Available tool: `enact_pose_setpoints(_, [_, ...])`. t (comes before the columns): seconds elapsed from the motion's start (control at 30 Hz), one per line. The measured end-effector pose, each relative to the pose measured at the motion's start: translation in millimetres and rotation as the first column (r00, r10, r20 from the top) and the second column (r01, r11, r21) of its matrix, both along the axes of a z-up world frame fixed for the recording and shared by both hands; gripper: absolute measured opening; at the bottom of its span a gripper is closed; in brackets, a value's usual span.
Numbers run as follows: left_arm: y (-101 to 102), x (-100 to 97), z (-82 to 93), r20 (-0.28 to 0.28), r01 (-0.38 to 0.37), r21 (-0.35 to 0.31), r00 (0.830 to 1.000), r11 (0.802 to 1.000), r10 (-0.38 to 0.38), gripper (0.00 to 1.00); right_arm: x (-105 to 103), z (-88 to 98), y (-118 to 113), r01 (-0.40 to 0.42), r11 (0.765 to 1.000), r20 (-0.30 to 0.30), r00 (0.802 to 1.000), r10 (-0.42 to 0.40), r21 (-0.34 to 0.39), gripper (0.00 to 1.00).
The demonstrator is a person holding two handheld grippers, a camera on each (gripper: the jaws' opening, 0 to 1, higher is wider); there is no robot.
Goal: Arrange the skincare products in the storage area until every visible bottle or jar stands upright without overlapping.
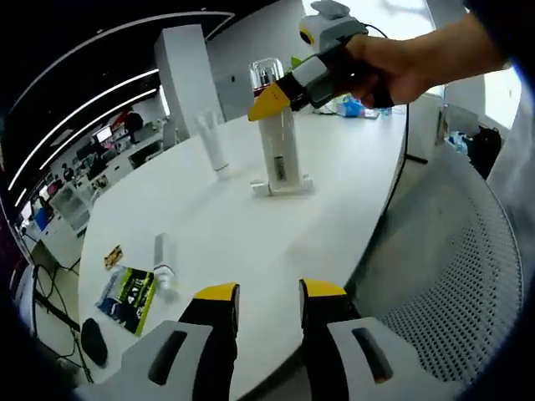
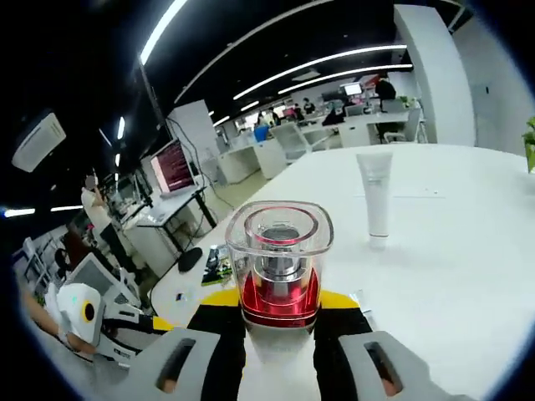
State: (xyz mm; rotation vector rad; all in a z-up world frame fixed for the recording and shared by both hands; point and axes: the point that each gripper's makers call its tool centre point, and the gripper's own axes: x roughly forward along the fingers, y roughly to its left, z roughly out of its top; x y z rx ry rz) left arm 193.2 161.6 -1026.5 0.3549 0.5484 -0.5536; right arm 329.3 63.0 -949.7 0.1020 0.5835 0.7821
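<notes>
A tall white pump bottle (image 1: 278, 142) with a clear cap and red inner top (image 2: 278, 251) stands upright in a small white holder (image 1: 288, 187) on the white round table (image 1: 251, 234). My right gripper (image 2: 278, 301), held by a hand, comes in from the upper right in the left gripper view (image 1: 272, 100) and is shut on the bottle near its top. A white tube (image 1: 213, 142) (image 2: 374, 196) stands on its cap to the bottle's left. A small clear bottle (image 1: 163, 266) lies flat nearer me. My left gripper (image 1: 269, 292) hovers open over the table's near edge.
A green and black packet (image 1: 129, 296) (image 2: 219, 263) and a small yellow sachet (image 1: 113, 255) lie at the table's left edge. A black mouse (image 1: 94, 341) sits lower left. A grey mesh chair (image 1: 451, 276) stands to the right. Office desks fill the background.
</notes>
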Motion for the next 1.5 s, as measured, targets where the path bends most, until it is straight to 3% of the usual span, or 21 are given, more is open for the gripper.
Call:
enact_pose_setpoints(0.13, [-4.1,-3.1,-4.5,-0.024,0.023,0.000,0.999,1.000,-0.023,0.25,14.5,4.0,-17.8,0.039,0.999,0.012,0.999,-0.039,-0.014,0.24])
enact_pose_setpoints(0.2, [-7.6,-8.7,-13.2,-0.048,0.073,0.062,0.996,0.995,-0.070,0.26,18.1,5.9,-25.8,0.058,0.998,0.017,0.998,-0.058,-0.020,0.24])
enact_pose_setpoints(0.23, [-10.6,-10.2,-15.1,-0.047,0.100,0.084,0.994,0.991,-0.096,0.25,20.3,6.4,-31.1,0.068,0.997,0.023,0.997,-0.067,-0.028,0.24])
enact_pose_setpoints(0.4, [-14.1,-10.7,-10.9,-0.030,0.107,0.068,0.994,0.992,-0.105,0.24,29.4,2.8,-56.7,0.130,0.989,0.046,0.991,-0.127,-0.076,0.24])
enact_pose_setpoints(0.53, [-17.7,-15.3,-16.1,-0.037,0.145,0.112,0.989,0.983,-0.142,0.21,28.4,1.5,-77.2,0.174,0.980,0.065,0.984,-0.168,-0.101,0.24])
enact_pose_setpoints(0.8, [-13.4,-12.2,-13.5,-0.022,0.136,0.111,0.991,0.984,-0.134,0.20,23.1,-31.2,-115.9,0.246,0.944,0.062,0.969,-0.238,-0.221,0.24])
enact_pose_setpoints(1.03, [-10.0,-11.6,-14.9,-0.029,0.123,0.107,0.992,0.987,-0.120,0.19,10.2,-60.6,-129.9,0.262,0.917,0.052,0.965,-0.259,-0.301,0.24])
enact_pose_setpoints(1.3, [-10.0,-11.7,-13.1,-0.019,0.124,0.101,0.992,0.987,-0.123,0.18,11.9,-72.3,-134.3,0.287,0.896,0.089,0.958,-0.273,-0.340,0.24])
enact_pose_setpoints(1.5, [-7.4,-11.6,-13.1,-0.018,0.117,0.099,0.993,0.988,-0.116,0.17,14.7,-74.1,-131.6,0.309,0.894,0.105,0.951,-0.291,-0.325,0.24])
